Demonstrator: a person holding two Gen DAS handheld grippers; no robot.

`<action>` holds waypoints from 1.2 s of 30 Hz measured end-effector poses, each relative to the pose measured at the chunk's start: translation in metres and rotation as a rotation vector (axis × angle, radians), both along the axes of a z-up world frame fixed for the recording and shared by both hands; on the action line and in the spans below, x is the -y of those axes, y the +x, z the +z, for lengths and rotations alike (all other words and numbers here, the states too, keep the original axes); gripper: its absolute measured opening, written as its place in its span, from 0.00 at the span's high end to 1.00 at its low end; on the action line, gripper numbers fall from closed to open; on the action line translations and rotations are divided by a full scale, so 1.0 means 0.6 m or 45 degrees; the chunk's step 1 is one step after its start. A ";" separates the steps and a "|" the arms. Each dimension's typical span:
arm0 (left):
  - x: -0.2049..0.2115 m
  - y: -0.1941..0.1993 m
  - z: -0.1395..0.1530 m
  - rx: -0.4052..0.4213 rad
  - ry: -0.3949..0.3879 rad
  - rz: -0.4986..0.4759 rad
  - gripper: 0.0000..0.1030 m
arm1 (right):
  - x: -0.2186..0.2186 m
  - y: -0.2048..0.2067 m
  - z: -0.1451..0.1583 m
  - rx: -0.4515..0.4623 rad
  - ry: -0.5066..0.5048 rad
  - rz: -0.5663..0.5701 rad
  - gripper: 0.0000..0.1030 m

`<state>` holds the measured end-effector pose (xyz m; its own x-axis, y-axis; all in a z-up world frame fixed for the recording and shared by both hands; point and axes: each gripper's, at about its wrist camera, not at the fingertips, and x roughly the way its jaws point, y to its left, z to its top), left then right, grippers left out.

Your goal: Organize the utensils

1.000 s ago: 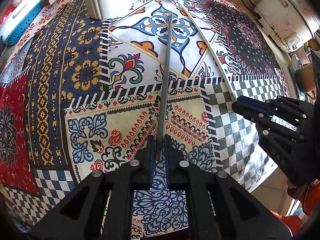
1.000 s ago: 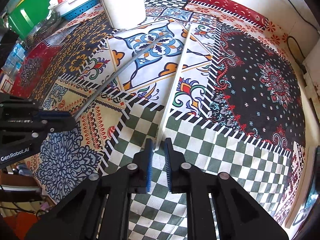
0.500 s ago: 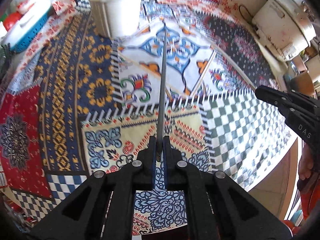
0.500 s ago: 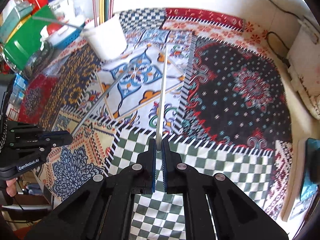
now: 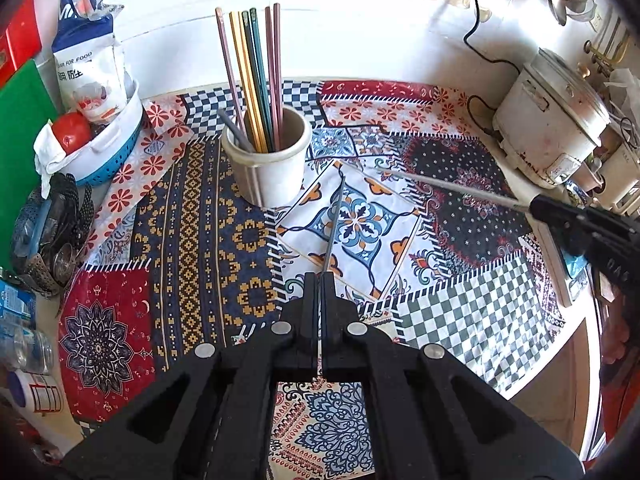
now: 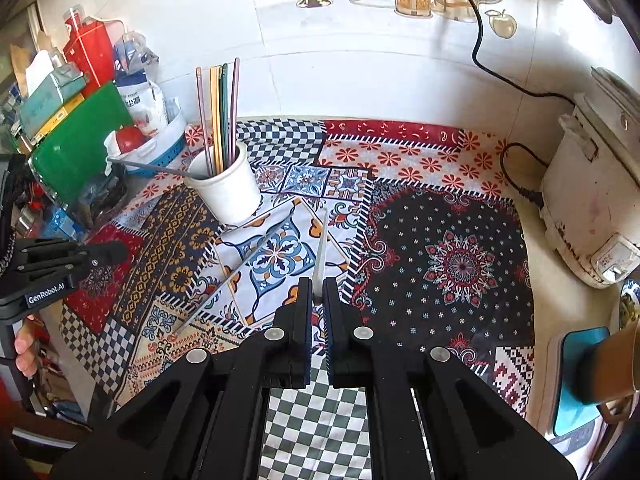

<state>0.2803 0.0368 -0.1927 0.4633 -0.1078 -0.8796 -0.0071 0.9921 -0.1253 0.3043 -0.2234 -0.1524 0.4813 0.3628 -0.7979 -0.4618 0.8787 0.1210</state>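
My left gripper [image 5: 320, 276] has its jaws closing tight on the near end of a grey chopstick [image 5: 332, 224], which points out over the patchwork cloth toward a white cup [image 5: 272, 176]. Several coloured chopsticks [image 5: 256, 80] stand in that cup. My right gripper [image 6: 318, 280] is shut on a white chopstick [image 6: 321, 252] that slants forward and down. In the left wrist view the right gripper [image 5: 536, 204] comes in from the right with its white chopstick [image 5: 452, 190] aimed at the cup. The left gripper [image 6: 120, 252] appears at the left edge of the right wrist view, beside the cup [image 6: 228, 192].
A white rice cooker [image 5: 552, 136] with its black cord stands at the back right. A blue and white basket [image 5: 108, 148] with a tomato and a bag sits left of the cup, next to a green board [image 5: 20, 120]. A teal item [image 6: 580, 380] lies at the right edge.
Both grippers have risen and tilted up, each lifting its chopstick off the cloth. The cup and back wall have come into full view.
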 end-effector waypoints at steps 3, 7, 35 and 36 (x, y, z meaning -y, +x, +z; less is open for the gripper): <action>-0.004 -0.002 -0.046 -0.095 0.012 0.013 0.99 | 0.000 0.004 0.011 0.020 0.010 0.012 0.96; -0.016 -0.016 -0.107 -0.236 -0.044 0.039 0.94 | -0.007 0.010 0.031 0.058 0.025 0.033 0.96; 0.023 -0.039 -0.207 -0.294 0.001 0.021 0.88 | -0.051 0.063 0.110 0.201 0.068 0.158 0.96; 0.027 -0.036 -0.208 -0.300 -0.008 0.006 0.90 | -0.051 0.064 0.111 0.203 0.070 0.156 0.96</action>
